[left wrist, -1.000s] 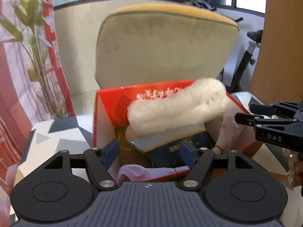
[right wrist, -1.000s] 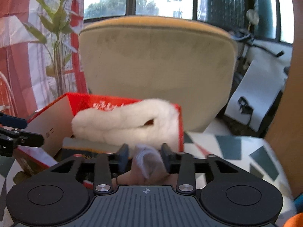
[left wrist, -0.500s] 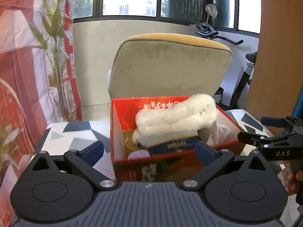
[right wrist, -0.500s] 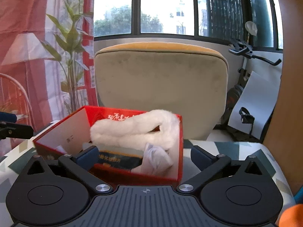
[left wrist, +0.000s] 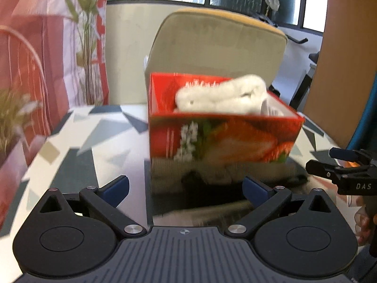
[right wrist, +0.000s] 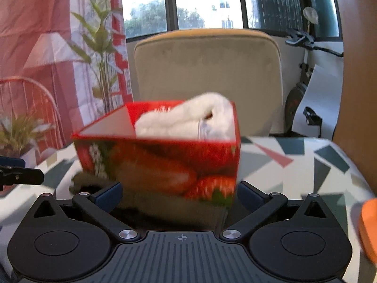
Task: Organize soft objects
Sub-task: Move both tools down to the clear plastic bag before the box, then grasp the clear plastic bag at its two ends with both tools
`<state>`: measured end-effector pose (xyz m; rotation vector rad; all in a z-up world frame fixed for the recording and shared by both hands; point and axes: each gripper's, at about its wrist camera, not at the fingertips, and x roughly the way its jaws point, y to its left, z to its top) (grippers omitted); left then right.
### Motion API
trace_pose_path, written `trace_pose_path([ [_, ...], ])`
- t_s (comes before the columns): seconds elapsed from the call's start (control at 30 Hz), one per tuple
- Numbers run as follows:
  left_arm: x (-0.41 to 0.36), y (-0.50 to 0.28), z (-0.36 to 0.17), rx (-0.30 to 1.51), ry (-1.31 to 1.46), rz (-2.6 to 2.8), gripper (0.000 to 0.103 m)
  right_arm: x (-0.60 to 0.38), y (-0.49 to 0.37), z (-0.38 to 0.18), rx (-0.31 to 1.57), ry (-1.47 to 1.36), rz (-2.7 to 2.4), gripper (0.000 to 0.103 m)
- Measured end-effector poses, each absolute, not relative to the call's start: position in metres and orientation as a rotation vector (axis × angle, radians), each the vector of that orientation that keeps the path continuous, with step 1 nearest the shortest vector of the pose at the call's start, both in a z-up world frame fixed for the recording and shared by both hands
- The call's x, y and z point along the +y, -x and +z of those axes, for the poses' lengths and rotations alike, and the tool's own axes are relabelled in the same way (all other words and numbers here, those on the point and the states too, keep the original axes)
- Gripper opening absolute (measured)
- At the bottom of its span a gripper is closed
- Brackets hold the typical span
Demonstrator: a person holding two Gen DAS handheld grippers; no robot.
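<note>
A red strawberry-printed box (left wrist: 221, 136) stands on the patterned table (left wrist: 89, 136); it also shows in the right wrist view (right wrist: 165, 158). A fluffy white soft roll (left wrist: 223, 96) lies across its top, also seen from the right (right wrist: 186, 120). A pale cloth (left wrist: 271, 109) pokes up at the box's right end. My left gripper (left wrist: 186, 186) is open and empty, just in front of the box. My right gripper (right wrist: 180, 194) is open and empty, also in front of it; it shows at the right of the left wrist view (left wrist: 339, 165).
A beige chair back (right wrist: 207, 80) stands right behind the box. Plants and a red-white curtain (left wrist: 47, 47) are on the left. A wooden panel (left wrist: 348, 59) rises at the right. An exercise bike (right wrist: 306, 47) stands beyond. An orange object (right wrist: 368, 226) sits at the right edge.
Both grippers have opened and pulled back out of the box; a second ago the left was shut near pink cloth and the right was shut on a pale cloth. Those items stay inside.
</note>
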<state>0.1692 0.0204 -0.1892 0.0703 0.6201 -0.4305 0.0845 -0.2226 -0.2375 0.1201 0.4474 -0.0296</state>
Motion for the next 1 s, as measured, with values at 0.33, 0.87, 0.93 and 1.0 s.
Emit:
trace_pose_path([
  [0.33,0.018,-0.160,-0.231,0.726,-0.074,-0.433,0.103,-0.214,-0.071,-0.281,0.560,-0.180,-0.025,0.102],
  [0.87,0.022,-0.168,-0.266,0.860,-0.016,-0.437,0.103,-0.215,-0.077,-0.316,0.649,-0.221,0.016,0.102],
  [0.93,0.024,-0.170,-0.270,0.873,0.009,-0.437,0.103,-0.215,-0.078,-0.317,0.649,-0.223,0.026,0.102],
  [1.0,0.026,-0.171,-0.272,0.878,0.034,-0.436,0.103,-0.215,-0.078,-0.317,0.649,-0.228,0.029,0.102],
])
